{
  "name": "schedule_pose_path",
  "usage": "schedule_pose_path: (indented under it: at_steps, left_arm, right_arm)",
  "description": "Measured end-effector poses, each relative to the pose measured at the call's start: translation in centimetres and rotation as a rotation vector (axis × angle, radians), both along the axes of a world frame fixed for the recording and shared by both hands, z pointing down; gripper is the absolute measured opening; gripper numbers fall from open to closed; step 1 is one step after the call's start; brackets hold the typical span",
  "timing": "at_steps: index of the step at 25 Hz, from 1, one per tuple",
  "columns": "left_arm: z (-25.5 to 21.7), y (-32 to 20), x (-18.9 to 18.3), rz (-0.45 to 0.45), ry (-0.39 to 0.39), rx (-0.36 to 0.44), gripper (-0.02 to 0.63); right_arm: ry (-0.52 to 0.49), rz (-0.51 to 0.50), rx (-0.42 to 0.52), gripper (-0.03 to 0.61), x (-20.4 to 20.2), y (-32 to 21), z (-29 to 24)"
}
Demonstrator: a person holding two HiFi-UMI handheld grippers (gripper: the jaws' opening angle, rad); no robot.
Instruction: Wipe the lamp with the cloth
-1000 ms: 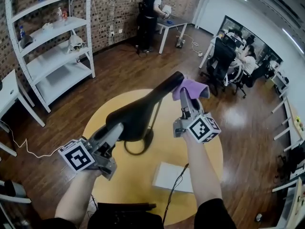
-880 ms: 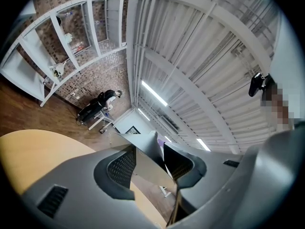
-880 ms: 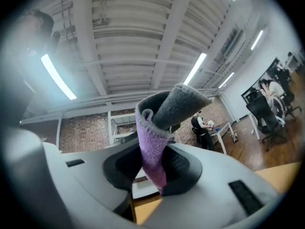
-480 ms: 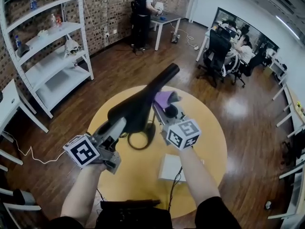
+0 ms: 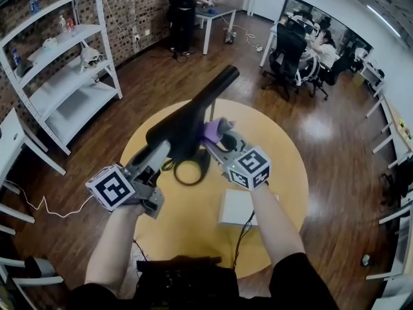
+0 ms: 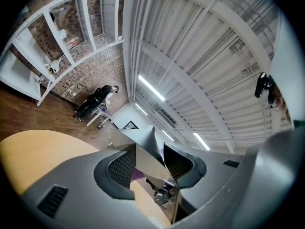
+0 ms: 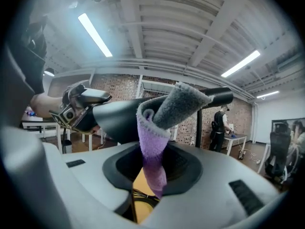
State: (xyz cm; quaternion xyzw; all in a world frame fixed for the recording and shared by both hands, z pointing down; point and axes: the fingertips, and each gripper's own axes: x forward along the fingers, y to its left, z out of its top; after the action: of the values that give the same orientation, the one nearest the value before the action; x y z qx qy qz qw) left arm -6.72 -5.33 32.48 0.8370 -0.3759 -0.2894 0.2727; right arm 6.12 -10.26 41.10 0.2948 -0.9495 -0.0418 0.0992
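The left claw [image 5: 160,155] clamps the black lamp [image 5: 190,118] above the round surface [image 5: 284,179], while the right claw [image 5: 218,144] pinches the purple cloth [image 5: 211,132] against the lamp's side.

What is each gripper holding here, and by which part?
The left gripper clamps the lamp by its wide end. The right gripper, its jaws just closing further, pinches the purple cloth by one end.

Black lamp [image 5: 187,124], purple cloth [image 5: 210,132], yellow table [image 5: 284,179], black-and-white marker cube [image 5: 115,187], brown brick wall [image 5: 139,5], white shelving [image 5: 68,112]
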Motion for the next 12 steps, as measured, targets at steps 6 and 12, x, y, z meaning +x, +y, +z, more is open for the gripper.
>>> schedule_pose_path:
  at_steps: [6, 12]
  left_arm:
    - [-0.5, -0.3, -0.4, 0.003, 0.045, -0.023, 0.166]
    - [1.1, -0.1, -0.9, -0.009, -0.005, -0.040, 0.165]
  right_arm:
    - [0.105, 0.003, -0.008, 0.091, -0.4, 1.3, 2.0]
    - [0.247, -0.171, -0.031, 0.098, -3.7, 7.4, 5.8]
